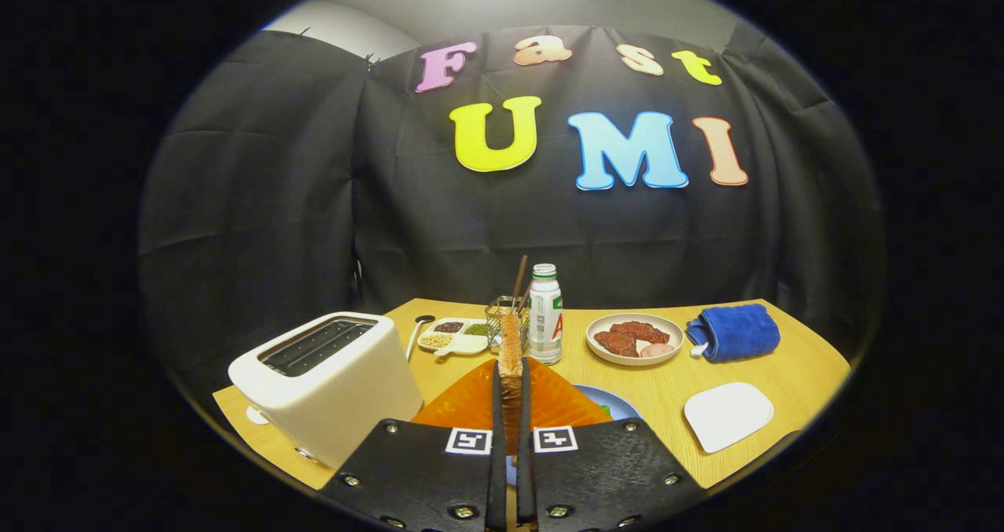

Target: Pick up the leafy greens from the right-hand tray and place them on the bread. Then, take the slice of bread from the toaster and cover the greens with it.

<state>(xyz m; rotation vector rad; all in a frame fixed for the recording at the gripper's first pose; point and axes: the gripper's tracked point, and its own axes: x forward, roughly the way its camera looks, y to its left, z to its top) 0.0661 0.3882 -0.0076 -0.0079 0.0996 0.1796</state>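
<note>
Golden-brown toast is what we see first in the gripper view: a bread slice (511, 359) stands edge-on and upright between the fingers of our claw (511, 406), which pinches it from both sides, lifted clear of the wooden surface (792, 367). The white toaster (329, 379) sits just to the left of the fingers, its slots looking empty, so we judge the slice has come from there. Directly under and beyond the fingers lies an orange mat (471, 402), and a blue plate (620, 402) peeks out at its right side with a sliver of leafy greens (605, 411) at its edge; the bottom bread is hidden behind the claw. Beyond the slice stand a wire holder with chopsticks (506, 320), a water bottle (545, 324) and a divided dish of grains (453, 336). To the right are a plate of meat (634, 338), a blue towel (733, 332) and a white tray (728, 416).

We judge the risks as these: the slice is held vertically, so lowering it without tipping it flat could leave it on edge or knock the greens off the plate. A thin pinch on crumbly toast could also slip or break it.
</note>
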